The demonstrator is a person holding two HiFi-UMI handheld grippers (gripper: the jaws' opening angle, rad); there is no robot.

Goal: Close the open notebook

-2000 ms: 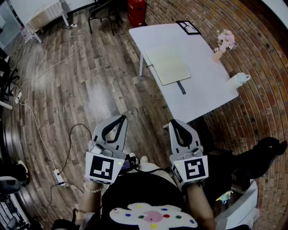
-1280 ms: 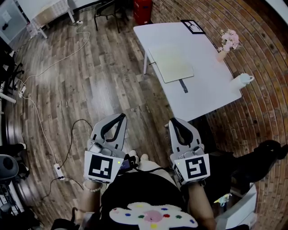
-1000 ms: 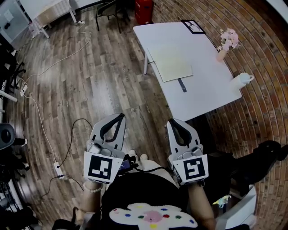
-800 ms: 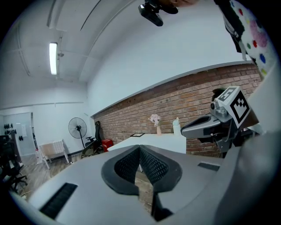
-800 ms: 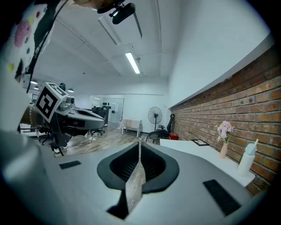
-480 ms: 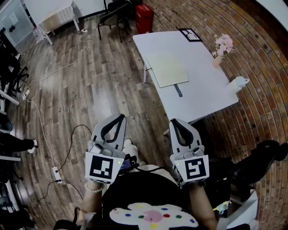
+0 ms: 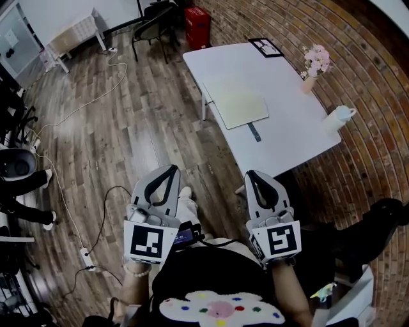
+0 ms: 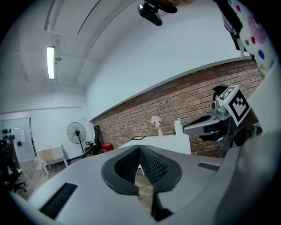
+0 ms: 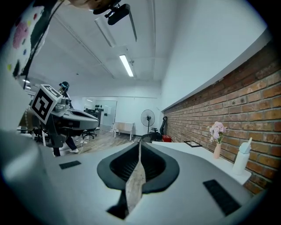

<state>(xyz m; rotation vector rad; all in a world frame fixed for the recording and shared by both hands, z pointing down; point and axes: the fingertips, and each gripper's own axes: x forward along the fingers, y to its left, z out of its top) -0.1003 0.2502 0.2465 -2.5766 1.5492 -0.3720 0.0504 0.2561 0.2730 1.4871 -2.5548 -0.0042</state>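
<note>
The open notebook lies flat with cream pages up near the left edge of a white table, well ahead of both grippers. A dark pen lies just past its near corner. My left gripper and right gripper are held side by side close to my body over the wooden floor, pointing toward the table. Both are shut with nothing between the jaws. The notebook does not show in either gripper view. In the left gripper view the shut left gripper sits beside the right gripper.
On the table stand a framed picture, a vase of pink flowers and a white bottle. A brick wall runs behind it. Cables and a power strip lie on the floor. A red box, a chair and a fan stand further off.
The head view has shifted a little, so the table sits slightly lower and nearer. A foot now shows on the floor between the grippers. Both grippers stay shut and empty.
</note>
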